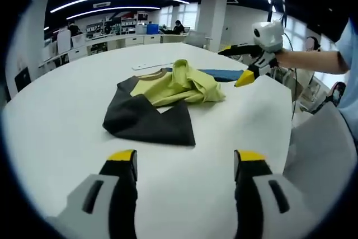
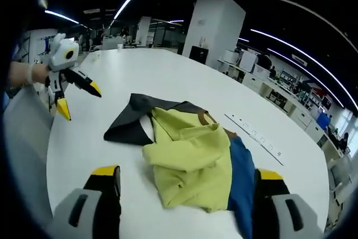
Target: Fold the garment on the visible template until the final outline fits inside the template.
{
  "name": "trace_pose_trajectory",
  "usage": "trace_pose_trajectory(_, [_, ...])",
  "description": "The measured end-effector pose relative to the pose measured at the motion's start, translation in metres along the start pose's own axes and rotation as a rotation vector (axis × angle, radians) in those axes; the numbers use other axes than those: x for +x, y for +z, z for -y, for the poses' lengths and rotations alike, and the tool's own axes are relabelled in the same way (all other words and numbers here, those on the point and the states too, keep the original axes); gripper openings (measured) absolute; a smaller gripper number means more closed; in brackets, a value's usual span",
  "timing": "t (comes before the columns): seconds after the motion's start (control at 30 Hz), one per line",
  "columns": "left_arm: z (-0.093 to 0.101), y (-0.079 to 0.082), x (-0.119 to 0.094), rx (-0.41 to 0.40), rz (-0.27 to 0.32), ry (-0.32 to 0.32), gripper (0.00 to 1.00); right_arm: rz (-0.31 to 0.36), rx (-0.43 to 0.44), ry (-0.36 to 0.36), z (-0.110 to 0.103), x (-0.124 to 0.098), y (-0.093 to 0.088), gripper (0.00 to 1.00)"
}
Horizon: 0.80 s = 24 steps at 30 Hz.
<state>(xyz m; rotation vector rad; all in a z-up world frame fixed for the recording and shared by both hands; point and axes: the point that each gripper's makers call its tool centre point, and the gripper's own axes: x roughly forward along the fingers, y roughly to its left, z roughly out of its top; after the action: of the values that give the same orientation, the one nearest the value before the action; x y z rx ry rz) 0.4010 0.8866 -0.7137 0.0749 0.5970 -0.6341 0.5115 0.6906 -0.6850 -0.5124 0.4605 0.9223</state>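
Left gripper view: the left gripper (image 1: 185, 163) hovers above the white table (image 1: 56, 116), its yellow-tipped jaws spread wide and holding nothing. Beyond it lies the crumpled garment (image 1: 168, 96), with dark grey, yellow-green and blue panels, near the middle of the table. Right gripper view: the right gripper (image 2: 187, 180) has its jaws wide apart and empty, the garment's yellow-green and blue folds lying between and just ahead of them. A long pale strip (image 2: 254, 136) lies on the table beyond the garment.
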Motion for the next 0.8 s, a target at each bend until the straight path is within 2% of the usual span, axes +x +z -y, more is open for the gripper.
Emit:
trace_pose_trajectory(0.13, [0.001, 0.004, 0.012, 0.045, -0.021, 0.009, 0.59, 0.003, 0.017, -0.007, -0.001, -0.009, -0.008, 0.99])
trace_pose_trajectory(0.3, [0.001, 0.001, 0.027, 0.149, -0.07, 0.012, 0.52, -0.003, 0.052, -0.015, -0.002, -0.02, -0.02, 0.98])
trace_pose_trajectory(0.6, [0.005, -0.002, 0.048, 0.218, -0.118, 0.001, 0.42, -0.011, 0.103, -0.039, -0.001, -0.036, -0.038, 0.96])
trace_pose_trajectory(0.67, [0.004, -0.004, 0.053, 0.256, -0.137, 0.012, 0.38, -0.012, 0.118, -0.041, -0.003, -0.039, -0.041, 0.95])
trace_pose_trajectory(0.8, [0.005, -0.006, 0.062, 0.244, -0.15, 0.009, 0.33, -0.007, 0.138, -0.043, -0.007, -0.042, -0.045, 0.95])
